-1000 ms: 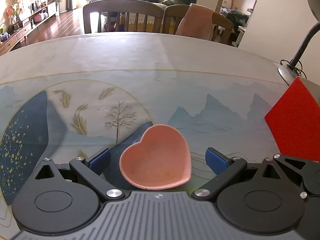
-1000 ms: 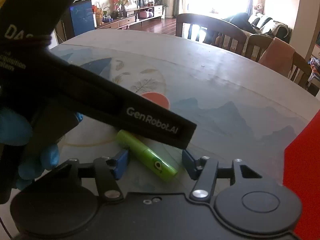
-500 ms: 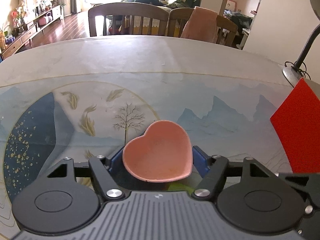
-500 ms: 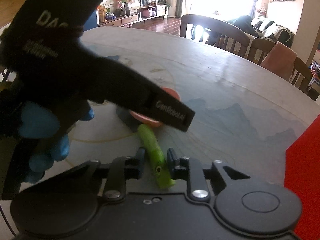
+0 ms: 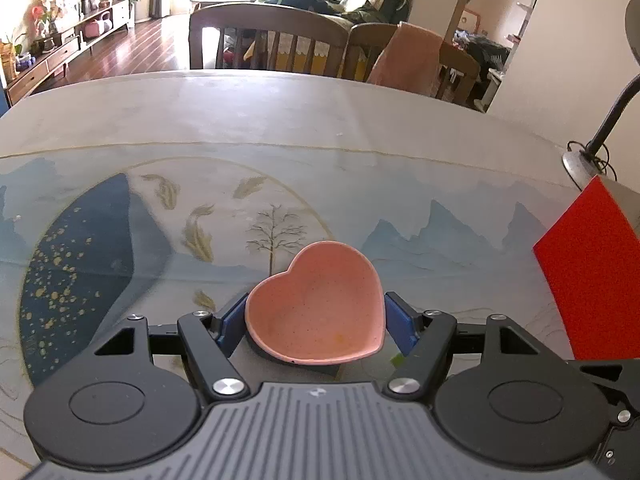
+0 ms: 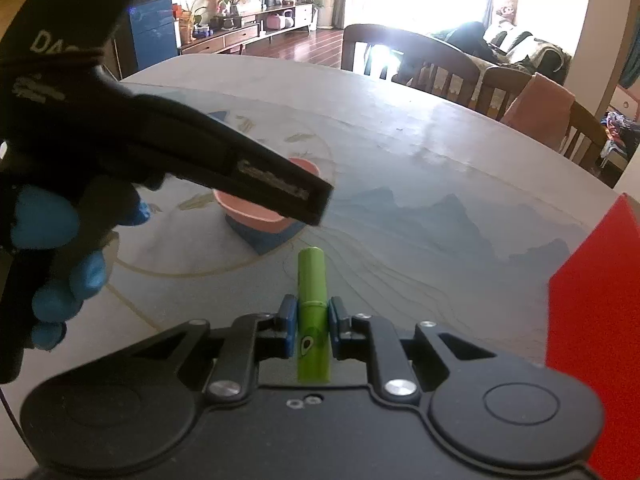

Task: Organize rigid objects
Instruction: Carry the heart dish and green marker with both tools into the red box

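Left wrist view showed the tabletop (image 5: 280, 120) first, a wide round surface under a printed cover of blue mountains, a bare tree and gold leaves, with wooden chairs (image 5: 272, 40) behind it. At the right edge stood a red box (image 5: 592, 272), next to a lamp base (image 5: 576, 164). Near the camera sat the pink heart-shaped dish (image 5: 316, 304), and the left gripper (image 5: 316, 322) had its blue fingers (image 5: 234, 322) pressed against the dish's two sides. A second before, those fingers had stood wide apart on either side of the dish without touching it; they had since closed in and taken hold at a medium width.

In the right wrist view the same dish (image 6: 256, 208) appeared further off, partly hidden by the black body of the left tool and by the person's blue-gloved hand (image 6: 52, 256) holding it. The smallest thing was the green tube (image 6: 314, 308), which bore a small avocado mark. It had lain loose and slanted on the cover a second earlier; it was now clamped lengthwise by the right gripper (image 6: 314, 322), whose fingers (image 6: 289, 322) had drawn narrow around it.

Both pieces had thus passed from lying free to being held. Judging by that, the pickup step looked complete, and carrying them to a place, perhaps the tube into the dish, seemed next.
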`<state>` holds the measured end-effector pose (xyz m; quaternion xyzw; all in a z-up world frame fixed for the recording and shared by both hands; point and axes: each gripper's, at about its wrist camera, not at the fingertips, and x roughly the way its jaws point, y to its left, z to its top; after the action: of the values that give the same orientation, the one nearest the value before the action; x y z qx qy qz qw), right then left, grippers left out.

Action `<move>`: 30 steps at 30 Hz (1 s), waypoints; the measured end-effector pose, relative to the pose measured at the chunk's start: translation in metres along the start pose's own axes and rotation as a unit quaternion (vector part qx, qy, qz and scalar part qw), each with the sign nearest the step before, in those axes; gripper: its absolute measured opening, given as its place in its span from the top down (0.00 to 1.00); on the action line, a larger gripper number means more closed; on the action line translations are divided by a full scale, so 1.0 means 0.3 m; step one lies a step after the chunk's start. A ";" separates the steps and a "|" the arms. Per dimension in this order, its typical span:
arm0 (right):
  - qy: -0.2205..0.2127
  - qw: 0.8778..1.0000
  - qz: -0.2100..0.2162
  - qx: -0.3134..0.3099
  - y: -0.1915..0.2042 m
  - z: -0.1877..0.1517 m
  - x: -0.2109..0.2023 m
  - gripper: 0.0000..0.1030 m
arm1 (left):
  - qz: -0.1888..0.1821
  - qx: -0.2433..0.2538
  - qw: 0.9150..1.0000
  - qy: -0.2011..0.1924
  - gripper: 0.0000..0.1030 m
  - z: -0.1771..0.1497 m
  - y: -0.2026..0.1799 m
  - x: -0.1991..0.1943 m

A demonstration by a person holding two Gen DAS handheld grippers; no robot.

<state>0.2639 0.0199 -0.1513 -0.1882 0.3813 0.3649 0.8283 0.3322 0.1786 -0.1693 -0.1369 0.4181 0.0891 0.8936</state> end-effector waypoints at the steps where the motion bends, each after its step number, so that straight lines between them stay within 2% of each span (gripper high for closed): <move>1: -0.001 1.000 -0.002 0.001 -0.001 0.001 -0.007 0.86 | -0.001 -0.002 1.000 -0.004 0.31 -0.001 0.003 -0.012; 13: -0.028 0.999 -0.029 0.029 -0.021 0.044 -0.130 0.86 | -0.024 -0.005 0.999 -0.028 0.31 -0.008 0.005 -0.184; 22: -0.075 0.994 -0.056 0.059 -0.001 0.055 -0.345 0.86 | -0.046 0.014 0.998 -0.042 0.31 -0.017 -0.018 -0.372; 30: -0.109 0.986 -0.078 0.102 -0.022 0.038 -0.521 0.86 | -0.067 0.058 0.994 -0.057 0.31 -0.049 -0.076 -0.540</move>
<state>0.2052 -0.0498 -0.0235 -0.0915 0.3084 0.2768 0.9055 0.2250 0.1451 -0.0496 -0.1068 0.3608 0.0124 0.9264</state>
